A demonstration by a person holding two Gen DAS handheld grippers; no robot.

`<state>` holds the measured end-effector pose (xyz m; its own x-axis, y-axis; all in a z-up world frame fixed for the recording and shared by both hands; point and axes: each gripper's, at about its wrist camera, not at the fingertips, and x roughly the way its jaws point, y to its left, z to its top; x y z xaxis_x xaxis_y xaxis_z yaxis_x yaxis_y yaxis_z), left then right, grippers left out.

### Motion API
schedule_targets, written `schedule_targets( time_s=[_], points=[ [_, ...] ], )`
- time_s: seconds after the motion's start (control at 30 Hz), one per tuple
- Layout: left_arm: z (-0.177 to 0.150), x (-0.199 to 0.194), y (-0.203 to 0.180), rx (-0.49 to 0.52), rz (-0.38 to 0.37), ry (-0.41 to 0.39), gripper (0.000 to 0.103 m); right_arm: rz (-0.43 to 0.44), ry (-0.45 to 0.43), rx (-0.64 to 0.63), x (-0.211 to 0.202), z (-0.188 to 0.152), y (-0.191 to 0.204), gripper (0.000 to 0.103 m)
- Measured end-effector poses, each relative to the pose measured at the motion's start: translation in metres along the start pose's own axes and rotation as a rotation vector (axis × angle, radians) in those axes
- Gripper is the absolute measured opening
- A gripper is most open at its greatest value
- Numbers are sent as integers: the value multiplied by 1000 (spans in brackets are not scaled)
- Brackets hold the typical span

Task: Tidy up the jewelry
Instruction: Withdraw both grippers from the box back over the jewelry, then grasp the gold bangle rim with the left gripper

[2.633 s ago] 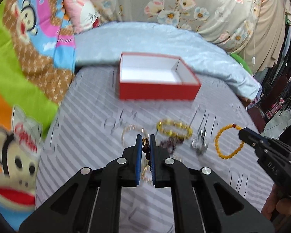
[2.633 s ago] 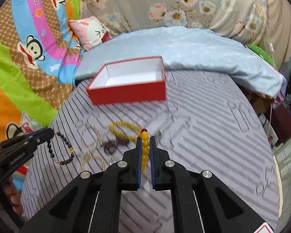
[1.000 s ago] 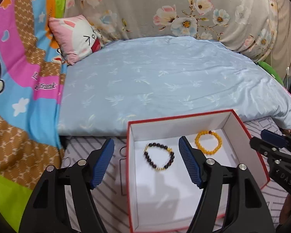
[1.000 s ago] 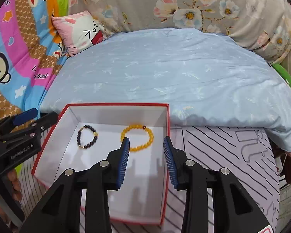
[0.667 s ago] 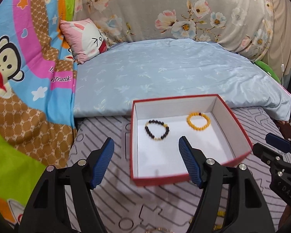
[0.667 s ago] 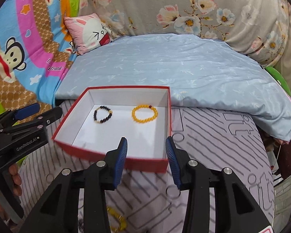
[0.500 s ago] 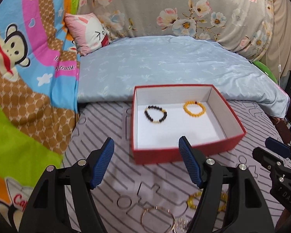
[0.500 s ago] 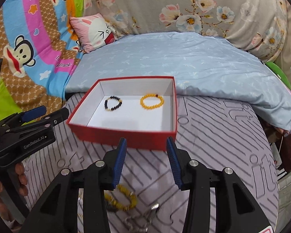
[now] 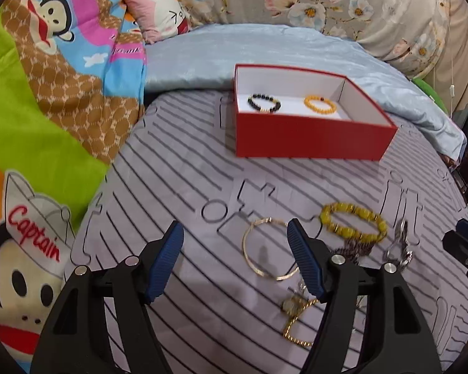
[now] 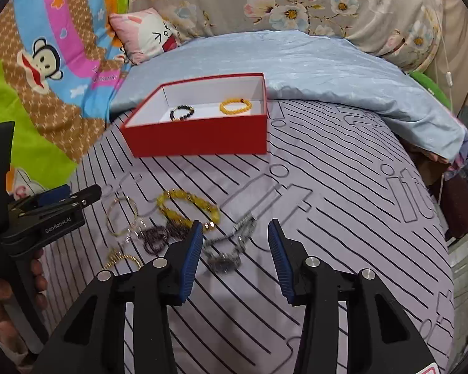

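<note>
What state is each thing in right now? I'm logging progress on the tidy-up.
red box: open, lidless.
dark bead bracelet: in box.
orange bead bracelet: in box.
yellow bracelet: loose on bed.
gold bangle: loose on bed.
silver chain: loose on bed.
left gripper: open, empty.
right gripper: open, empty.

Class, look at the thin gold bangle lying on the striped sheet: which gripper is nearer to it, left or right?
Left. The left gripper hovers open right over the thin gold bangle; the right gripper hangs open above the silver chain, further off.

Left tongs [image 9: 235, 261] wide open, right tongs [image 10: 234, 252] open, both angled down, empty.
</note>
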<state>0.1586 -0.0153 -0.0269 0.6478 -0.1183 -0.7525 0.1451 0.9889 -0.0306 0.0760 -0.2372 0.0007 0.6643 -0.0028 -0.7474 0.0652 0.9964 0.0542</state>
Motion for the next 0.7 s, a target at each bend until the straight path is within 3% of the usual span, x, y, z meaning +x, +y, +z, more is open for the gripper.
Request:
schedule_targets(
  time_s=[0.2,0.5,0.7],
  points=[
    [-14,7,-1,-10,-7,18,64,0,39,25,5,-22,-4,43],
    [-18,30,-1,-26,-17,51,46,17,59,48,11,-29,-5,43],
    [-19,36,-5,-2,-12,32,35,32,69,66,19,-27,-7,43]
  ],
)
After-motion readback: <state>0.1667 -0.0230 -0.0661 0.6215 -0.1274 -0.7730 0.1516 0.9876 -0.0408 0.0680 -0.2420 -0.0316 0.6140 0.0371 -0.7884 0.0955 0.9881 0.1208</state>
